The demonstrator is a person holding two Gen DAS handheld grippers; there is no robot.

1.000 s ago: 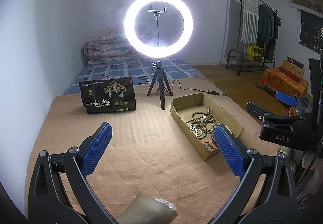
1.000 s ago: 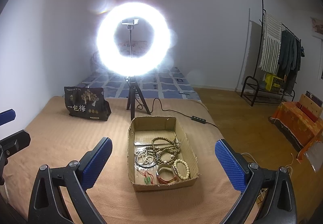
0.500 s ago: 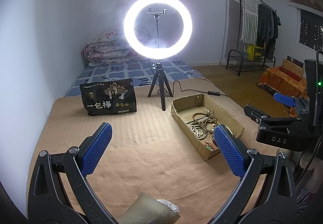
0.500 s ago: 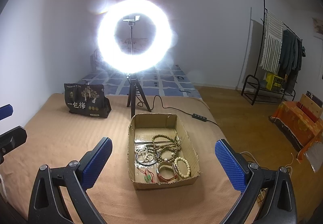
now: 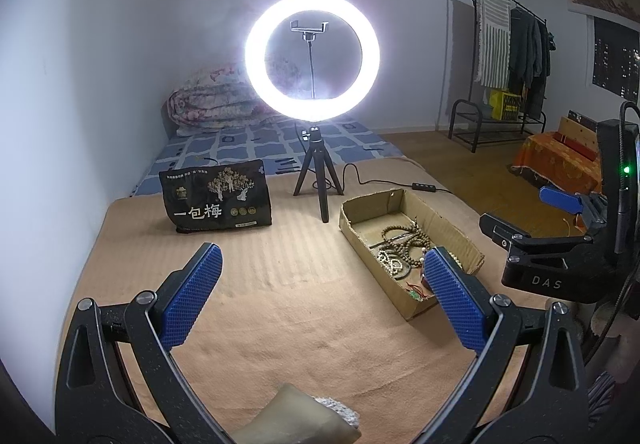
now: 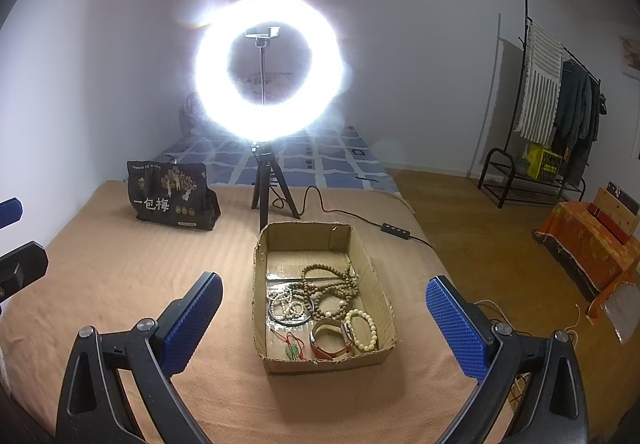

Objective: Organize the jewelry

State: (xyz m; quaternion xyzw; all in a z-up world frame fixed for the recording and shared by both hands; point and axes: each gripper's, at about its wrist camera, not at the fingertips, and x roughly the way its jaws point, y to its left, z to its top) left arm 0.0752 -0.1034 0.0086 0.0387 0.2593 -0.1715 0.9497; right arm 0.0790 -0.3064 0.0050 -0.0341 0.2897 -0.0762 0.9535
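Note:
An open cardboard box [image 6: 382, 284] lies on a tan bedspread. It holds jewelry: brown wooden bead strands [image 6: 334, 284], a white bead bracelet [image 6: 362, 328], a dark bangle [image 6: 288, 318], a brown-strapped watch [image 6: 330, 340] and a red cord with a green charm [image 6: 292, 348]. My right gripper [image 6: 324, 320] is open and empty, held above the box's near end. My left gripper [image 5: 320, 292] is open and empty, left of the box [image 5: 352, 222]. The right gripper also shows in the left wrist view [image 5: 532, 220].
A lit ring light on a small tripod [image 6: 266, 180] stands just behind the box, its cable [image 6: 394, 230] trailing right. A black snack bag [image 6: 170, 196] stands at the back left. The bed edge and wooden floor [image 6: 480, 244] lie to the right.
Both grippers have drifted slightly; the box sits a little lower and nearer in the right wrist view. Both stay open and empty.

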